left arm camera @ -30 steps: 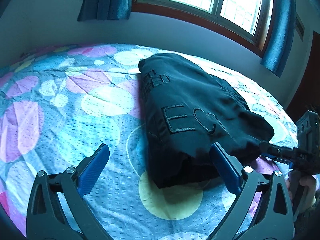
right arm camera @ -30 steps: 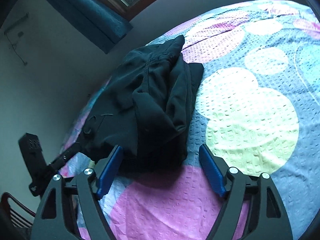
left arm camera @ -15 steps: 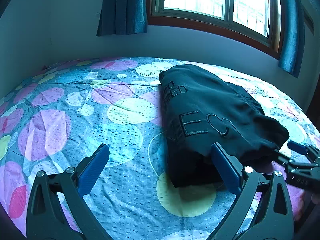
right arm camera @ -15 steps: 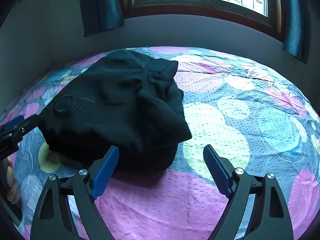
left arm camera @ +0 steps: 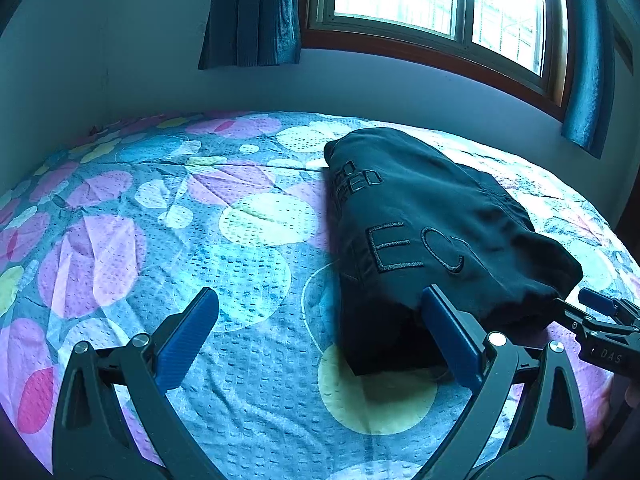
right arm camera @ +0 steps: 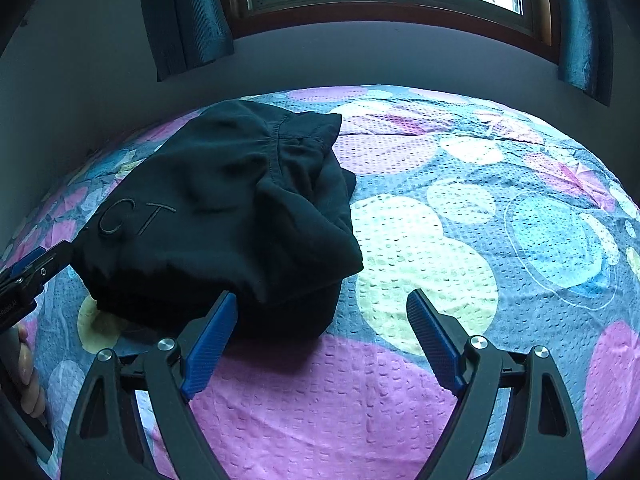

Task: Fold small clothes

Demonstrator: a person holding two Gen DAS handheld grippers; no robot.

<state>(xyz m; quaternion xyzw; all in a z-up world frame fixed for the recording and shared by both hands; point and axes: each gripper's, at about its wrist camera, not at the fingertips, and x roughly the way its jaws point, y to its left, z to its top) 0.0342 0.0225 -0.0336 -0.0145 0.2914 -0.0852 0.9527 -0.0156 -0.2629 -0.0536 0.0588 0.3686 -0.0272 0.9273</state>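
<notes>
A black garment with stitched letters (left arm camera: pixel 420 232) lies folded in a thick bundle on the bed; it also shows in the right wrist view (right arm camera: pixel 224 220). My left gripper (left arm camera: pixel 316 320) is open and empty, just in front of the bundle's near left corner, its right finger (left arm camera: pixel 448 336) close against the cloth. My right gripper (right arm camera: pixel 320 320) is open and empty, in front of the bundle's near right end. Each gripper's tip shows at the edge of the other's view (left arm camera: pixel 600 320) (right arm camera: pixel 28 272).
The bed has a spread with coloured circles (left arm camera: pixel 200 248) and runs up to a wall under a window (left arm camera: pixel 432 8) with blue curtains (left arm camera: pixel 252 12). The spread stretches right of the bundle (right arm camera: pixel 500 220).
Both grippers have pulled back and levelled out from the bundle. The right one swung from a tilted view to facing the window. Both stayed open; the garment has not moved.
</notes>
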